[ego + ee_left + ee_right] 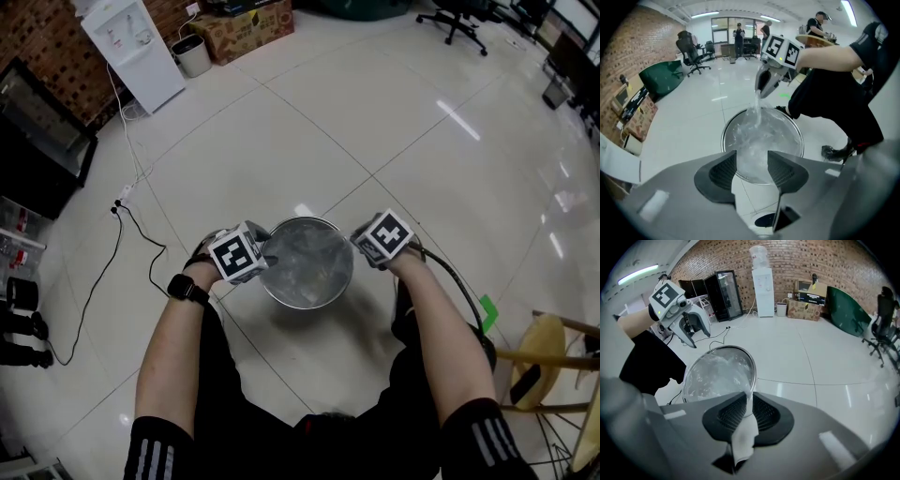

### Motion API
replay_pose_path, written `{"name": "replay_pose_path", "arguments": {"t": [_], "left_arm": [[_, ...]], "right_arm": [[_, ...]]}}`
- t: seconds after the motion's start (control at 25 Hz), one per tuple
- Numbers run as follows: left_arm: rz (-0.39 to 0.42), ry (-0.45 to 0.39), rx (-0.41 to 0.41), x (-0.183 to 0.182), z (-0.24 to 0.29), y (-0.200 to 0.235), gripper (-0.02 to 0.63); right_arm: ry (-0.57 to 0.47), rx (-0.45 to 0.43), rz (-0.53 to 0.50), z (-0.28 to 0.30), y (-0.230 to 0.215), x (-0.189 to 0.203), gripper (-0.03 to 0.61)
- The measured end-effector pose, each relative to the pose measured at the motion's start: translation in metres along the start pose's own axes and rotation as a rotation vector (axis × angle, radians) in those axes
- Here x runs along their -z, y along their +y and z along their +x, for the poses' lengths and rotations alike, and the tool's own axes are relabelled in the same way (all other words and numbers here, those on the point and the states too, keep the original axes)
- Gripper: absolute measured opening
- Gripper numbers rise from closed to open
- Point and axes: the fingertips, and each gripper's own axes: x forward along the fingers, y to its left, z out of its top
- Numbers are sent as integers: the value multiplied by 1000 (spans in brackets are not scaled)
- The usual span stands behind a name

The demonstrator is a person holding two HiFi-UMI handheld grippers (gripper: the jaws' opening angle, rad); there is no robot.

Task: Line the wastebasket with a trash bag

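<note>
I see my left gripper (752,164) with jaws spread, gripping nothing, at the left of the wastebasket (307,305) at frame centre. My right gripper (748,409) pinches the clear trash bag (305,255), which lies inside the basket.

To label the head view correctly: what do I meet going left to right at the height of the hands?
Wristwatch → left gripper → wastebasket → right gripper → wooden stool.

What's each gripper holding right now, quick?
Left gripper: open, holding nothing.
Right gripper: shut on the clear trash bag edge, beside the wastebasket rim.
</note>
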Motion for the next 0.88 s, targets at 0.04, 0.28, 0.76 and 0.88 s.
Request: {"name": "replay_pose_path", "arguments": {"t": [0.04,0.28,0.76,0.88], "left_arm": [[27,25,-4,6,4,-5,207],[102,152,-45,32,36,-2,212],[59,202,-21,47,54,-4,-6],[41,181,-32,47,47,-1,-6]], "right_arm": [[8,2,-2,0,0,1,46],[62,14,-97,-7,4,-3,99],[-16,-69,-540,-16,60,-49,181],[14,-53,-615,8,67,-42,190]]}}
